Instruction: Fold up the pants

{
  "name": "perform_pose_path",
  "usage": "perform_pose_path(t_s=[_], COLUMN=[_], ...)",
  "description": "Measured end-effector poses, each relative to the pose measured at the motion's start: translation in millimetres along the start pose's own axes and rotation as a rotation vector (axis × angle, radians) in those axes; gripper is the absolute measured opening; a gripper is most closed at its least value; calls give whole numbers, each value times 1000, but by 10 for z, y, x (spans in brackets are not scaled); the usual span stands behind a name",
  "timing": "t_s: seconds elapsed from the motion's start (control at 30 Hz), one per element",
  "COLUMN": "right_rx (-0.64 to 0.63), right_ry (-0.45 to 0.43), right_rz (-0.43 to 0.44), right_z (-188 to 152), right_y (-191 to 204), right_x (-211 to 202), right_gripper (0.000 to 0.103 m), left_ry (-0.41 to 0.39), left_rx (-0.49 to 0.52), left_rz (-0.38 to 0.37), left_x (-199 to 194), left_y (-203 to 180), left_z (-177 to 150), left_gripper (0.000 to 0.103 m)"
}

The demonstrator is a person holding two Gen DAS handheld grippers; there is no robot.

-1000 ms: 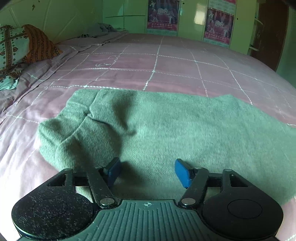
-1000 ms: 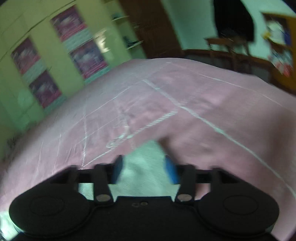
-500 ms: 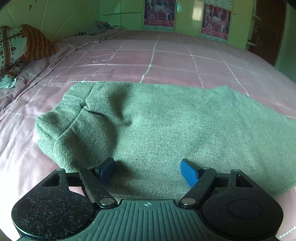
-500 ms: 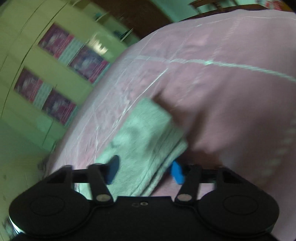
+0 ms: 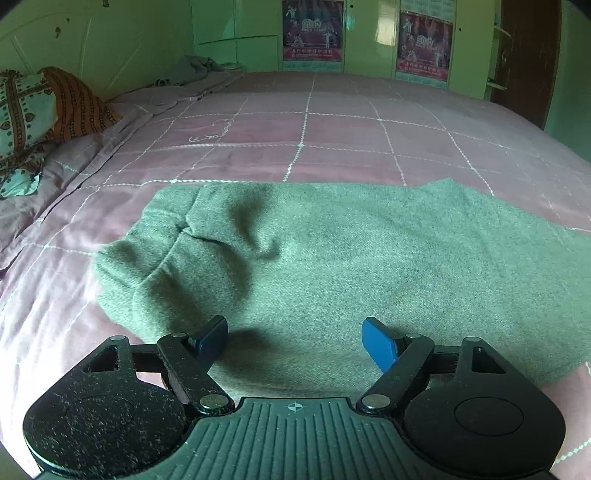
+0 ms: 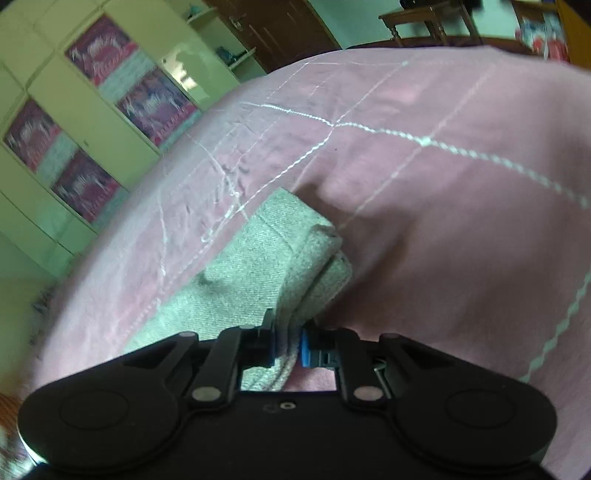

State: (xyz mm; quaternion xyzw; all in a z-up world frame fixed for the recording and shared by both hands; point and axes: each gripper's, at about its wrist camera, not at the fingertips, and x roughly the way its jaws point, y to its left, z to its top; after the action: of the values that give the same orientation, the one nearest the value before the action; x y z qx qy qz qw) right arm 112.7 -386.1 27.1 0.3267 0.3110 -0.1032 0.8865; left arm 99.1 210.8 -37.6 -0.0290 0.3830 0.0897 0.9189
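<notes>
Pink bedspread (image 5: 332,147), green pants (image 5: 369,258), right gripper (image 6: 287,345) pinching them, left gripper (image 5: 294,339) spread

Readable text is found only on the two posters on the far wardrobe doors in the left wrist view. On the left poster (image 5: 313,31) large pale figures that appear to read "2010" are seen near its middle, with a line of small pale characters across its lower edge that cannot be made out. The right poster (image 5: 424,46) carries the same figures, less sharp. In the right wrist view the posters (image 6: 147,99) are blurred and nothing can be read.
</notes>
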Motion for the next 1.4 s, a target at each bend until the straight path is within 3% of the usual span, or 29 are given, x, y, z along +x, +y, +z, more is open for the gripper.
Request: perform_pose_path(t_s=[0.13,0.23,0.4,0.5,0.57,0.63,0.7,0.8,1.0,1.07,1.13,1.2,1.3,1.37,1.4], right_rx=[-154,-287,-494,-572,-626,-728,-797,-828,-912,-929,-961,-970,-930,-866,-838], right_ry=[-60,-87,-32,68,180,266,293,264,247,258,286,285,253,221,205], right_rz=[-45,-13,178,322,402,435,413,388,394,404,436,486,525,547,564], right_z=[6,-57,-592,-1140,-1588,-2028,-2329,-2456,-2473,-2534,-2686,-2759,-2721,-2589,-2507], right_y=[532,1173,2375,2864,3071,3196,3206,3111,3325,3330,3331,3356,3352,3287,3236], right_x=[-149,-100,106,263,388,450,456,390,378,343,327,248,145,58,10], right_gripper=[11,11,11,11,11,11,12,11,13,20,41,53,49,30,13], left_ry=[-14,-29,-2,-2,1,2,7,16,-1,-10,-10,-9,-17,-24,-29], left_rx=[-5,-42,-87,-99,-120,-133,-144,-156,-168,-156,-148,-136,-121,-113,-112], left_rz=[-17,-38,-104,-96,-98,-93,-88,-82,-97,-102,-111,-117,-134,-145,-156], left_x=[-55,-105,-184,-263,-294,-324,-342,-326,-309,-322,-320,-323,-371,-402,-417], left_y=[118,204,388,515,613,692,777,835,733,646,567,484,346,239,174], left_z=[22,34,-83,-192,-266,-338,-412,-484,-485,-461,-433,-402,-365,-333,-311], left_gripper=[79,79,79,79,79,79,79,79,79,79,79,79,79,79,79])
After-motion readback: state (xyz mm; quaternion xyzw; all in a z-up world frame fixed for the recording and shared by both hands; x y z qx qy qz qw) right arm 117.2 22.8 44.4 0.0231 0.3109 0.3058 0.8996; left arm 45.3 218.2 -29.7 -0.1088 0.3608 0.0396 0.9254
